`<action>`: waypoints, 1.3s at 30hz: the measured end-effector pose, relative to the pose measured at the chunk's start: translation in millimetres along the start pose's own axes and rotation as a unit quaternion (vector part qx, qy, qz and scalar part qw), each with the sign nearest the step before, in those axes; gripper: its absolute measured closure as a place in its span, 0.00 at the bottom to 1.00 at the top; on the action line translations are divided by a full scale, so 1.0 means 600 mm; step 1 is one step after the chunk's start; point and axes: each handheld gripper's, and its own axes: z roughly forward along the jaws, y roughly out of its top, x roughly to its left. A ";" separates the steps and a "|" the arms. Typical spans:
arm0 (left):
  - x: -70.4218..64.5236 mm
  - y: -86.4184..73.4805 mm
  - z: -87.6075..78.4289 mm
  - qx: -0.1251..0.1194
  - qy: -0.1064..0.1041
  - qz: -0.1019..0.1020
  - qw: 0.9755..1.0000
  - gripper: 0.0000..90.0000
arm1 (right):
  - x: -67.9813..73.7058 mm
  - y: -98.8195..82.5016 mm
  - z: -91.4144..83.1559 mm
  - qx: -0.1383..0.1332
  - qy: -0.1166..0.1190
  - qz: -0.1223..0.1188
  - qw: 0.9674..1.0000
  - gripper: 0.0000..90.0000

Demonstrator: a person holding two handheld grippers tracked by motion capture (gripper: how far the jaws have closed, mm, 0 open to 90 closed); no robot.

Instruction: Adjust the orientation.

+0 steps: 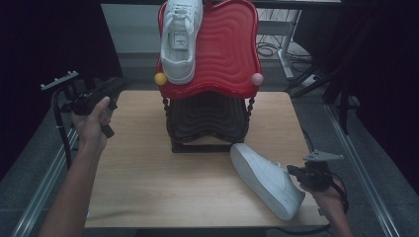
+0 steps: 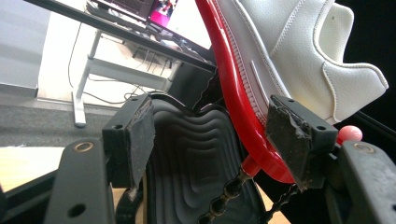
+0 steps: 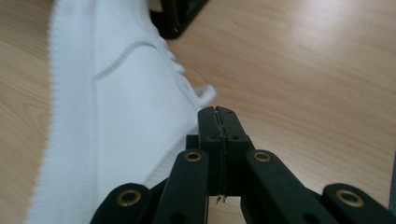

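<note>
High overhead, two close jaw-level views

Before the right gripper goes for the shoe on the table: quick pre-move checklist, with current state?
1. Right gripper jaws open for a grasp: not ok, the pads are pressed together with nothing between them.
2. Loose white shoe reachable: ok, it lies on its side on the table, right beside the right gripper.
3. Free spot on the red top shelf: ok, the right half is bare; the other shoe sits on the left.
4. Left gripper out of the way: ok, open and empty, off the rack's left side.
5. Rack stable: cannot tell.
</note>
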 end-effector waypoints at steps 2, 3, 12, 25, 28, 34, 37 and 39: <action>0.001 -0.001 0.000 0.001 0.001 0.000 1.000 0.36 | -0.006 -0.004 0.008 0.010 0.001 0.004 1.000 0.99; 0.001 -0.001 0.000 0.001 0.001 0.001 1.000 0.36 | -0.009 -0.006 0.013 0.015 0.002 0.007 1.000 0.99; 0.005 -0.001 -0.004 -0.003 0.004 -0.001 1.000 0.37 | -0.008 -0.015 0.010 0.010 0.024 0.011 1.000 0.99; 0.006 -0.001 -0.004 -0.002 0.006 0.000 1.000 0.37 | -0.027 -0.026 0.019 0.023 0.039 0.044 0.998 0.99; 0.008 -0.001 -0.004 -0.002 0.007 -0.001 1.000 0.37 | -0.024 -0.025 0.007 0.011 0.056 0.042 0.997 0.99; 0.010 -0.004 -0.001 0.001 0.010 -0.004 1.000 0.37 | -0.004 -0.027 -0.015 -0.022 0.095 0.042 0.994 0.99; 0.009 -0.005 0.000 0.002 0.010 -0.003 1.000 0.37 | 0.012 -0.027 -0.023 -0.035 0.106 0.034 0.993 0.99; 0.008 -0.005 0.000 0.004 0.011 -0.001 1.000 0.37 | 0.023 -0.027 -0.027 -0.041 0.110 0.028 0.993 0.99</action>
